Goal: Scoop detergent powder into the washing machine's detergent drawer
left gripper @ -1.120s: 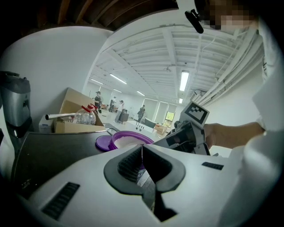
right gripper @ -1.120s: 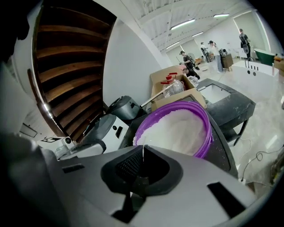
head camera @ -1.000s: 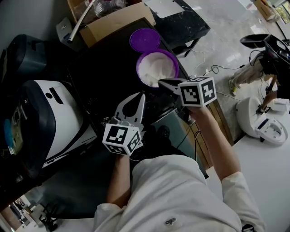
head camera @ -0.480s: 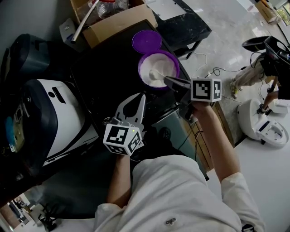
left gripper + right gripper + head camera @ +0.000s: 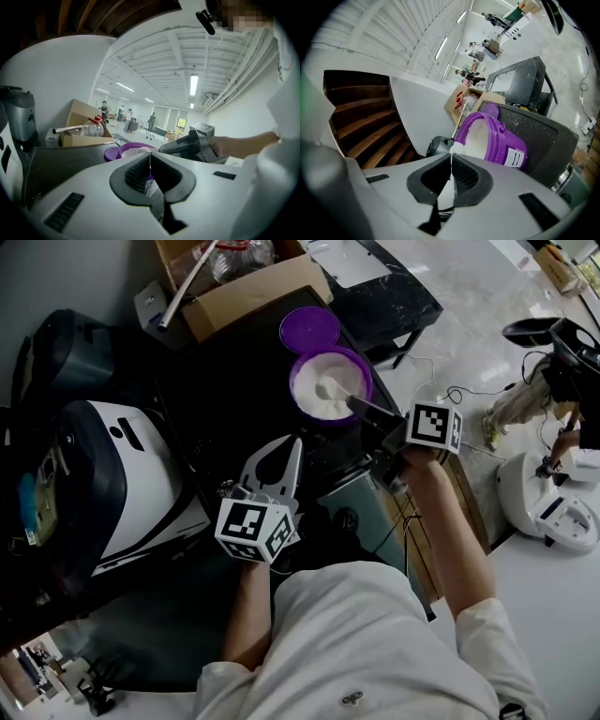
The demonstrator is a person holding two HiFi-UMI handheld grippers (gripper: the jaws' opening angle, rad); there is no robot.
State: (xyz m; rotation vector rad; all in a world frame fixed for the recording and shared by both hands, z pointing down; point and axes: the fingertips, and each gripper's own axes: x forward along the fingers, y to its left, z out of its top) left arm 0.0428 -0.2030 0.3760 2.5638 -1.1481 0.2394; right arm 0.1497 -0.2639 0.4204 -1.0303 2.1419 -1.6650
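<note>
The white-and-dark appliance [image 5: 112,484] at the left edge and the left claw [image 5: 284,448] sit where they did a second ago. The change is at the right. The right claw [image 5: 356,406] has drawn back toward the right of the frame, and the white scoop [image 5: 328,388] now shows above the detergent powder [image 5: 314,409]; a second ago it could not be made out.

The left forearm reaches up from the lower middle and its claw points toward the top of the frame, low over the black tabletop [image 5: 225,381]. In its own view the left claw [image 5: 150,161] is clenched with its pads meeting, and nothing is between them.

Further right, the purple lid [image 5: 309,329] lies on the tabletop just above the open purple tub [image 5: 364,371], which holds the powder.

The right arm stretches up the right side, and its claw points left over the tub's lower rim. In its own view the right claw [image 5: 451,161] is clamped on the handle of the scoop [image 5: 457,148], whose heaped bowl hangs in front of the tub [image 5: 506,140].
</note>
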